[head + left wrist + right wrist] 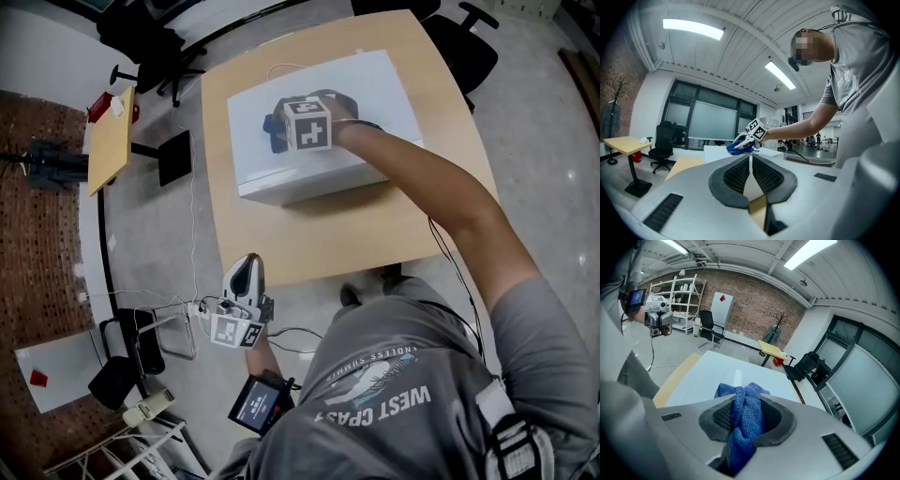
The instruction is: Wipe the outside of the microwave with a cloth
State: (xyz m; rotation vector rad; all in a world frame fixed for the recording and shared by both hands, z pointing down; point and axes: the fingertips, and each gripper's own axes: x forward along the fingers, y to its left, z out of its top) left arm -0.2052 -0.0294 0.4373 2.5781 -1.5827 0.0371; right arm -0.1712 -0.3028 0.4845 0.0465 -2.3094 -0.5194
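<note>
Two grippers are working. The right gripper (pixel 746 405) is clamping its jaws partway closed on a blue cloth (pixel 745 425), which is bunching between them and spilling past the tips onto the white microwave (pixel 712 376) top just ahead. The left gripper (pixel 751 165) is holding its jaws fully together on nothing, with the microwave standing well beyond them on the table (pixel 375 225).
</note>
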